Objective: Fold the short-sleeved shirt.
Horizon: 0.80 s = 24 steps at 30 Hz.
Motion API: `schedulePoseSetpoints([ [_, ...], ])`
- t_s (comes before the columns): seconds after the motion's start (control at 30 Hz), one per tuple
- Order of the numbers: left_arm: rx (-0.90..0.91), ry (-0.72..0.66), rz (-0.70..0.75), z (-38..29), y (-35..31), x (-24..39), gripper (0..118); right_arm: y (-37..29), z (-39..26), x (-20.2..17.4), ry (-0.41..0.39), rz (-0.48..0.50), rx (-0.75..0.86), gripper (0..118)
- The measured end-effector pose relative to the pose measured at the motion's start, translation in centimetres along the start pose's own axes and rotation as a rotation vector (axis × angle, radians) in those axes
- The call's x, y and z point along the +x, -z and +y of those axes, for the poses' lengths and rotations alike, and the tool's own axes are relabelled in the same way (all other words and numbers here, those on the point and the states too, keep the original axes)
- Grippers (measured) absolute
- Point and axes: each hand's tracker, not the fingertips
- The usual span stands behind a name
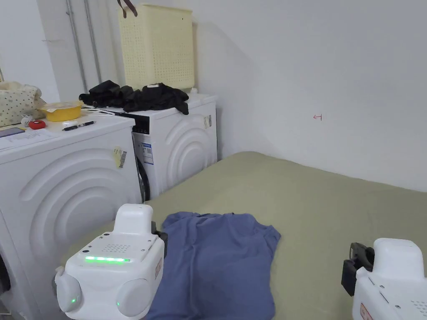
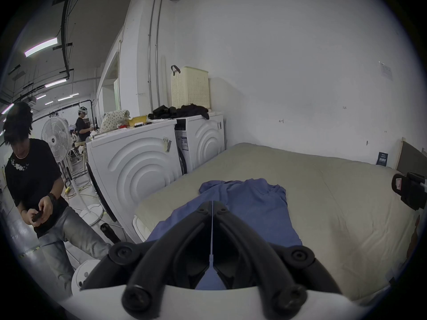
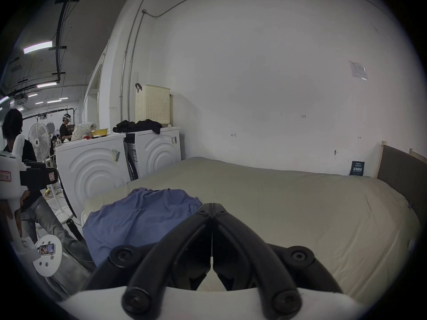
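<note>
White wall and two washing machines (image 1: 62,183) border an olive-covered bed (image 1: 333,208), where the blue short-sleeved shirt (image 1: 217,262) lies spread near the bed's left edge. Above the shirt's near part, the left gripper (image 2: 212,206) has its jaws closed together, holding nothing. To the shirt's right, over bare bedding, the right gripper (image 3: 212,207) is likewise closed and empty.
</note>
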Motion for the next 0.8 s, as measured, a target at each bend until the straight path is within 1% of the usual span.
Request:
schedulePoseSetpoints([
  [0.13,-0.054,-0.006,-0.022,-0.4,3.3,1.0,0,0.9,-0.9,1.1,0.01,-0.008,-0.026,3],
  [0.23,-0.12,0.011,-0.059,-1.0,7.1,2.5,0,1.8,-2.0,2.2,0.014,-0.018,-0.053,3],
  [0.4,-0.321,0.036,-0.148,-3.3,16.0,5.8,0,3.9,-4.6,3.6,0.016,-0.02,-0.122,3],
  [0.5,-0.446,0.025,-0.211,-5.1,21.2,7.8,0,4.9,-6.3,4.3,0.034,-0.017,-0.168,3],
  [0.57,-0.515,0.025,-0.255,-6.0,24.2,8.9,3,5.4,-7.5,4.8,0.04,-0.022,-0.196,3],
  [0.6,-0.551,0.032,-0.28,-6.4,25.6,9.5,20,5.5,-8.1,5.1,0.044,-0.022,-0.214,3],
  [0.63,-0.566,0.02,-0.296,-6.8,26.6,10.0,51,5.7,-8.6,5.3,0.049,-0.018,-0.227,3],
  [0.67,-0.59,0.046,-0.307,-7.1,27.6,10.8,90,5.9,-9.2,5.6,0.052,-0.014,-0.245,3],
  [0.7,-0.635,0.069,-0.31,-7.4,28.8,11.6,118,6.0,-9.7,5.7,0.054,-0.019,-0.255,3],
  [0.73,-0.676,0.091,-0.3,-7.8,29.8,12.2,118,6.1,-10.1,5.9,0.058,-0.025,-0.264,3],
  [0.77,-0.656,0.111,-0.294,-8.0,29.9,12.8,118,6.3,-10.6,6.0,0.064,-0.027,-0.276,3],
  [0.8,-0.673,0.147,-0.258,-8.1,30.7,13.6,118,6.4,-11.0,6.2,0.073,-0.029,-0.286,3],
])
